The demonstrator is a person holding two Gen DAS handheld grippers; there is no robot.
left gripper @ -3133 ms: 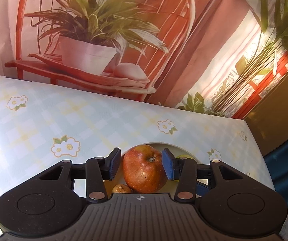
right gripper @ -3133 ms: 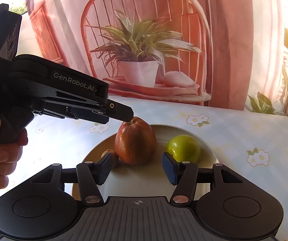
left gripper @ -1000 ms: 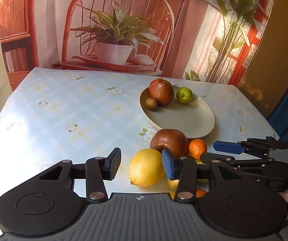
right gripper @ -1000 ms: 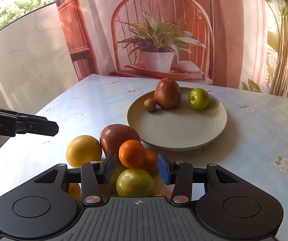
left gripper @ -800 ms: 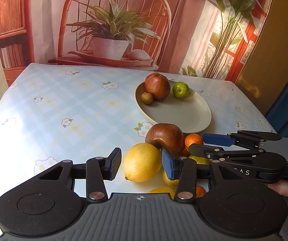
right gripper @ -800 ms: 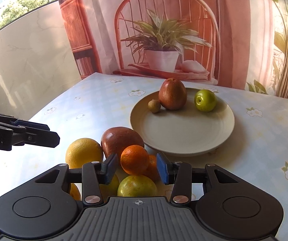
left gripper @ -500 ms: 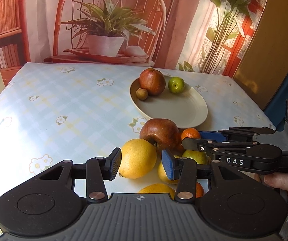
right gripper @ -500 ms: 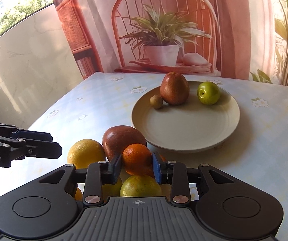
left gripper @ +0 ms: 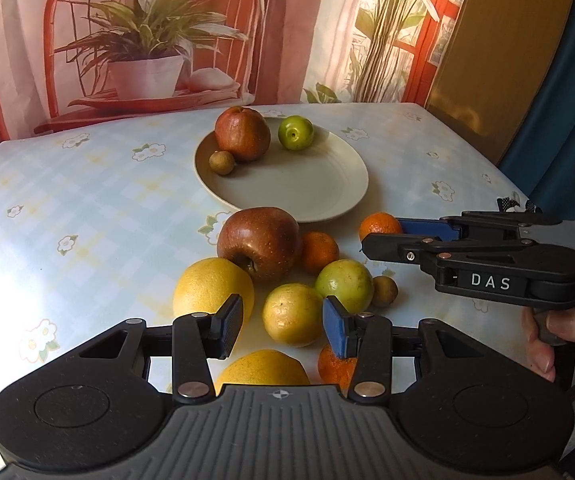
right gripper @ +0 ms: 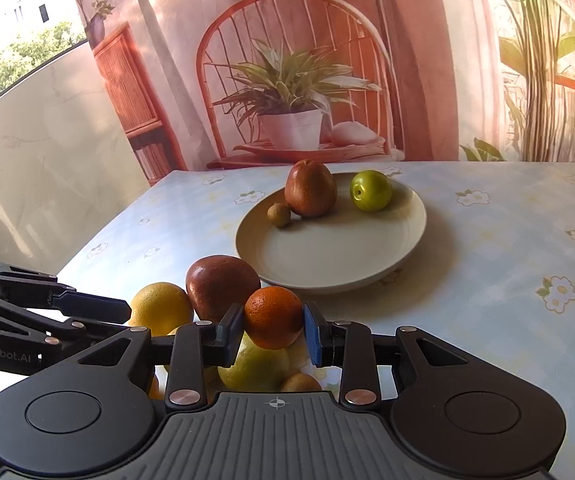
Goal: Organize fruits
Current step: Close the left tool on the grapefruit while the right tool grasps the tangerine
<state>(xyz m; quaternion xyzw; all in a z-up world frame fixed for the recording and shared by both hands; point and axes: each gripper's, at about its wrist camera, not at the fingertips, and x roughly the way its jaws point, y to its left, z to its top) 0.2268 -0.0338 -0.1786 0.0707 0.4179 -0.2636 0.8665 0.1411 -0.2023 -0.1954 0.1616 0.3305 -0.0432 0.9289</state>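
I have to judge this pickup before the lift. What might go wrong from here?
The right gripper pinches a small orange only at its sides, so it may slip out. Lifting it may nudge the green fruit underneath it, setting the pile rolling. The left gripper is close, so the two could bump.

White capitals "DAS" stand on a dark plate on the side of the right gripper (left gripper: 381, 236), seen from the left wrist, just right of the fruit pile. In the right wrist view, pale letters "GenRobot.AI" run along the side of the left gripper (right gripper: 125, 312), left of the same pile; the first letters sit at the frame edge and are probably cut off.
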